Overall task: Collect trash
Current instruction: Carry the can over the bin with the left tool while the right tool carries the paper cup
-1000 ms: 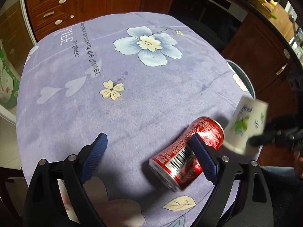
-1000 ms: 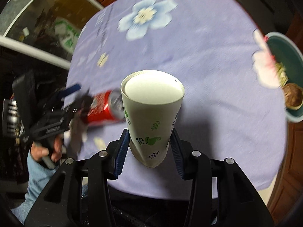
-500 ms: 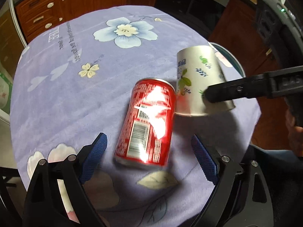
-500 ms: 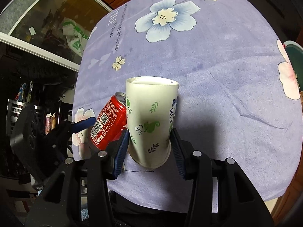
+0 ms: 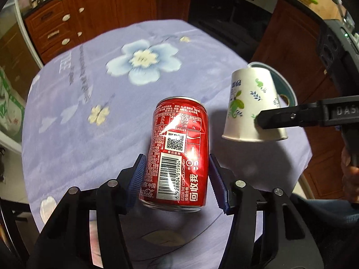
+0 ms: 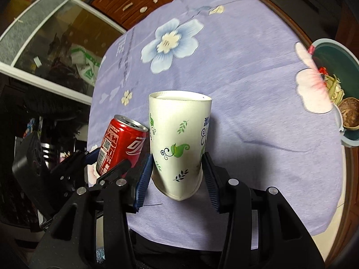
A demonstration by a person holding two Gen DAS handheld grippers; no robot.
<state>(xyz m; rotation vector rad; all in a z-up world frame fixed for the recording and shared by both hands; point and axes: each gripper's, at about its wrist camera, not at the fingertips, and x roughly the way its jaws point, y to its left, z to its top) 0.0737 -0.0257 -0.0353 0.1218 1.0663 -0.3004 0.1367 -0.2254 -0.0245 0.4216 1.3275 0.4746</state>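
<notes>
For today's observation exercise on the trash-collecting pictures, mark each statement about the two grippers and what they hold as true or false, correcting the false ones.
1. The left gripper is shut on the red aluminium cola can. True.
2. The right gripper is open with nothing between its fingers. False: it is shut on the white paper cup with green leaf prints.
3. The cup is crushed flat. False: it keeps its cup shape.
4. A teal bin with scraps in it sits at the edge of the purple floral tablecloth. True.
</notes>
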